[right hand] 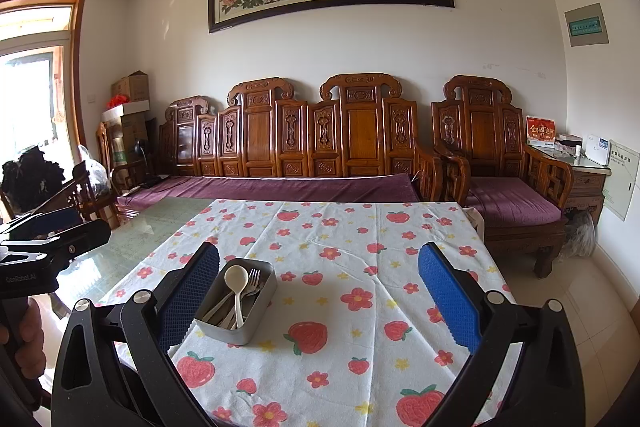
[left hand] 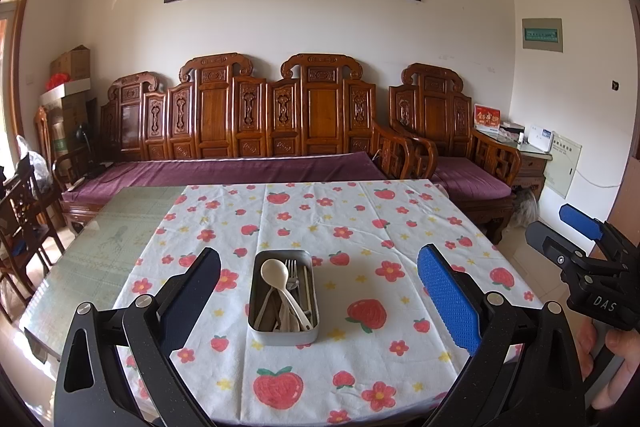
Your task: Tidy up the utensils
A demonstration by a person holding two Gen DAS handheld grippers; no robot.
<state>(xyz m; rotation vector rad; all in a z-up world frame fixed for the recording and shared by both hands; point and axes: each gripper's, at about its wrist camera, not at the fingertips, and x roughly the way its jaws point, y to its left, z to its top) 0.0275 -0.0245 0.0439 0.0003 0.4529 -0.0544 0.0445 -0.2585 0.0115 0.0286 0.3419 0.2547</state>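
Note:
A grey metal box (left hand: pixel 284 331) (right hand: pixel 228 331) stands on the strawberry-print tablecloth (left hand: pixel 360 227) (right hand: pixel 360 247). Inside lie a cream spoon (left hand: pixel 275 273) (right hand: pixel 236 279), a metal fork (left hand: pixel 291 273) (right hand: pixel 251 279) and several more utensils. My left gripper (left hand: pixel 320 291) is open and held above the near part of the table, with the box between its blue-padded fingers. My right gripper (right hand: pixel 320 291) is also open, above the table, and the box sits by its left finger. Each gripper shows at the edge of the other's view.
A glass table top (left hand: pixel 104 247) lies bare left of the cloth. Behind the table stands a carved wooden sofa (left hand: pixel 248 123) with purple cushions, and an armchair (right hand: pixel 500 163) on the right. A person's hand (left hand: pixel 624 351) holds the right gripper's handle.

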